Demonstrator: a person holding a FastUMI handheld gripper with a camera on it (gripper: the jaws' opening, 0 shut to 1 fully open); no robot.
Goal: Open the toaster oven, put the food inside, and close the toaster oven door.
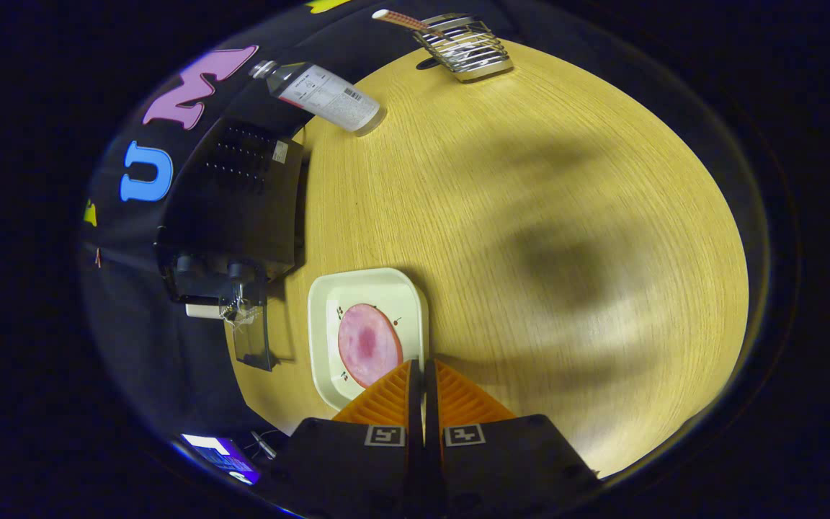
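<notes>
Nearest the lens, the gripper (pixel 422 375) is riding with its fingers pressed together on nothing, tips hanging over the near edge of the plate (pixel 325 346) where the ham slice (pixel 366 343) is lying. Left of the plate, the toaster oven (pixel 231 209) is sitting with its door (pixel 251 335) seemingly dropped open, though the dark view is leaving that uncertain. Risk is growing: thin, floppy ham may be sliding or folding under a pinch, or the plate may be skidding across the table (pixel 530 216).
</notes>
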